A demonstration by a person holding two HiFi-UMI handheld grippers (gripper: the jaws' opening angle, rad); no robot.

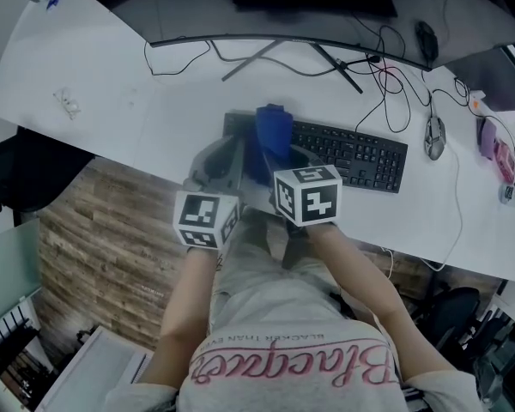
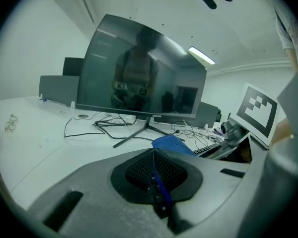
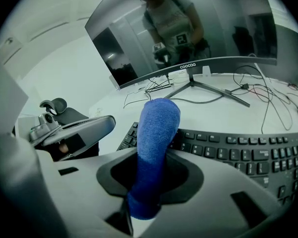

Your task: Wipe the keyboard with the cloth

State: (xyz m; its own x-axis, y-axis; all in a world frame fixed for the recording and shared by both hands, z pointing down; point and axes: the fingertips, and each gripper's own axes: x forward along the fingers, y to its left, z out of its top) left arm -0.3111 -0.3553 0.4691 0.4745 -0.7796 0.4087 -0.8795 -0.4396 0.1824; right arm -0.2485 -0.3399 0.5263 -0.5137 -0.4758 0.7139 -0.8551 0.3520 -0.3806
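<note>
White and smooth, the desk [image 1: 112, 101] carries a curved dark monitor [image 1: 197, 7], loose black cables [image 1: 384, 80] and a flat black keyboard [image 1: 360, 157]. Both bare forearms reach straight forward side by side, their marker cubes close together at the desk's near edge. The right gripper [image 1: 270, 166] is clamped on a blue cloth [image 1: 273, 134], a soft, nubbly roll that stands up out of the matte grey jaws above the keyboard's left end; whether it touches the keys cannot be told. The left gripper [image 1: 219, 168], just beside it, has its jaws pressed together to a thin slit.
</note>
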